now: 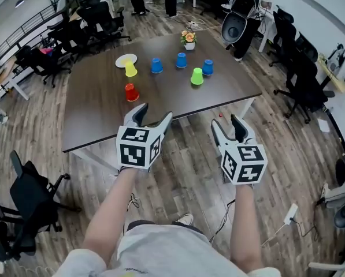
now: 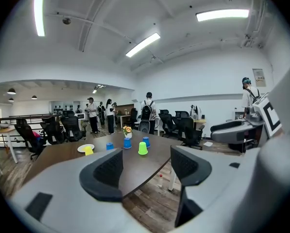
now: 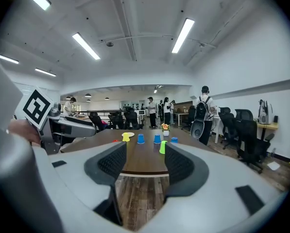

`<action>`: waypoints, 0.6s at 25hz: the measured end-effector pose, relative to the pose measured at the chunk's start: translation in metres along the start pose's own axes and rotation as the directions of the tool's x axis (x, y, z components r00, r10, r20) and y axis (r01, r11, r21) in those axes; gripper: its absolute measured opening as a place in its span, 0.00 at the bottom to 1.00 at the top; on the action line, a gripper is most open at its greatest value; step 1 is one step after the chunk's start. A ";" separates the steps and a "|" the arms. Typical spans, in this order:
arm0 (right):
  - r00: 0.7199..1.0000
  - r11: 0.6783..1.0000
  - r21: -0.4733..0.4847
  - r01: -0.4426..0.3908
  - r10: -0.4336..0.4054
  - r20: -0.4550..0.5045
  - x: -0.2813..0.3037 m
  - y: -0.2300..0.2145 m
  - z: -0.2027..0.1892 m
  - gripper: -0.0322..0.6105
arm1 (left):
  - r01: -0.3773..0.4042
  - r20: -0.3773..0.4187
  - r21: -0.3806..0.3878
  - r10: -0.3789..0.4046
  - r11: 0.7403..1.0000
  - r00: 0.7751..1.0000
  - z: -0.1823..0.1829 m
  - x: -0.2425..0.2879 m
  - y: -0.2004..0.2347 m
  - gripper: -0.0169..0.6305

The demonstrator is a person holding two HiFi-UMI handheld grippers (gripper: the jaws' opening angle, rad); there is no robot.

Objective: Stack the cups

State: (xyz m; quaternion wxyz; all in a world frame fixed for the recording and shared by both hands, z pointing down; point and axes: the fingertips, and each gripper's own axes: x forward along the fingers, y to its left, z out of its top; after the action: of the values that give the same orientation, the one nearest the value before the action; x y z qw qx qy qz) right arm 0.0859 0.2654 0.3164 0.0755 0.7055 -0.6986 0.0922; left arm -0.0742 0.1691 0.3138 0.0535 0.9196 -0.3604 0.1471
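Observation:
Several upside-down cups stand on the dark table: a red one, a yellow one, three blue ones and a green one. My left gripper is at the table's near edge, open and empty. My right gripper hangs over the wood floor just short of that edge, also open and empty. In the left gripper view the green cup shows far beyond the jaws. In the right gripper view it is likewise far off.
A white plate lies by the yellow cup, and a small flower pot stands at the table's far side. Office chairs ring the table, with people standing beyond. A power strip and cables lie on the floor at the right.

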 end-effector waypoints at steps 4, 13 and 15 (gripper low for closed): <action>0.999 0.999 -0.001 -0.040 0.040 -0.008 0.010 -0.008 0.001 0.41 | -0.040 -0.007 -0.009 0.040 0.999 0.999 0.001 0.003 0.001 0.50; 0.992 0.992 -0.008 -0.124 0.124 -0.017 0.053 -0.001 0.002 0.41 | -0.117 -0.028 -0.021 0.116 0.993 0.993 -0.006 0.014 0.029 0.50; 0.991 0.991 -0.006 -0.137 0.136 -0.017 0.067 0.001 0.003 0.41 | -0.132 -0.035 -0.024 0.132 0.991 0.991 -0.008 0.018 0.040 0.50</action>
State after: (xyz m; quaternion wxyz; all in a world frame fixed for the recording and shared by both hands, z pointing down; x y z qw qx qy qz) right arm 0.0853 0.2000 0.3289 0.0774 0.6550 -0.7449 0.1003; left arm -0.0901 0.1297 0.3264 0.0617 0.8904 -0.4214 0.1609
